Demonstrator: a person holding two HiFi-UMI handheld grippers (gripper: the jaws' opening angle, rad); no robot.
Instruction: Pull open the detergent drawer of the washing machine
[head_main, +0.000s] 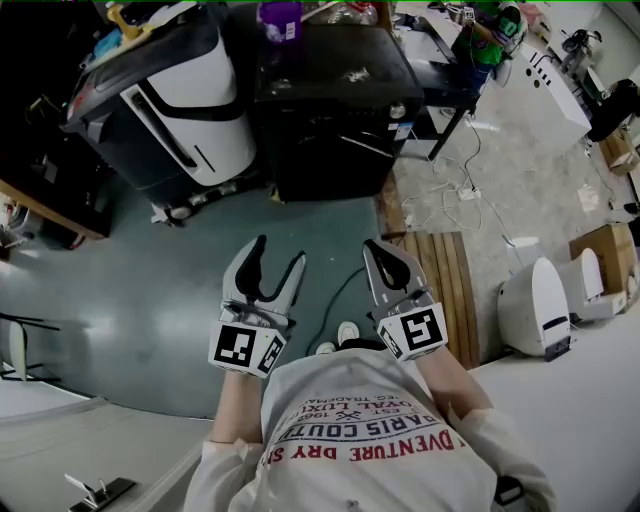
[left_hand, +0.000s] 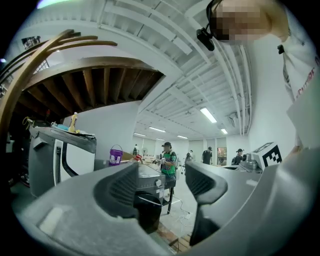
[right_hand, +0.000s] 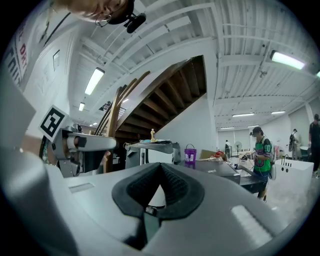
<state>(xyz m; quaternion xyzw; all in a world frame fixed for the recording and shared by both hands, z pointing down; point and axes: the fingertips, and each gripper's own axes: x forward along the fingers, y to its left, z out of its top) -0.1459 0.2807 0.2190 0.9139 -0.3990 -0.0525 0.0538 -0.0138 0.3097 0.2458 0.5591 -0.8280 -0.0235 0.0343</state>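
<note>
The person stands on the grey floor (head_main: 150, 280) with both tools held level and out in front at about the same height. This looks like a ready stance before the approach rather than a reach already under way.

The left tool (head_main: 280, 252) has its jaws spread, and the left gripper view shows nothing between the pads. That suits hooking or pinching a drawer front, so it seems the likelier one to do the pulling. The right tool (head_main: 374, 248) has its jaws pressed together at the tips and carries nothing, so it appears to be simply parked alongside.

The black washing machine (head_main: 330, 90) stands well apart from both tools, across open floor at the far side of the head view. A purple bucket (head_main: 280, 20) sits on its top, and a white and black appliance (head_main: 190, 100) stands just beside it on the left. A wooden pallet (head_main: 440, 280) lies on the floor to the right of the right tool.

In the left gripper view the machine (left_hand: 150, 186) shows in the gap between the spread jaws, so that tool points roughly at it. The detergent drawer should sit in the upper front panel, but it is too small to pick out. The task looks not yet begun.
</note>
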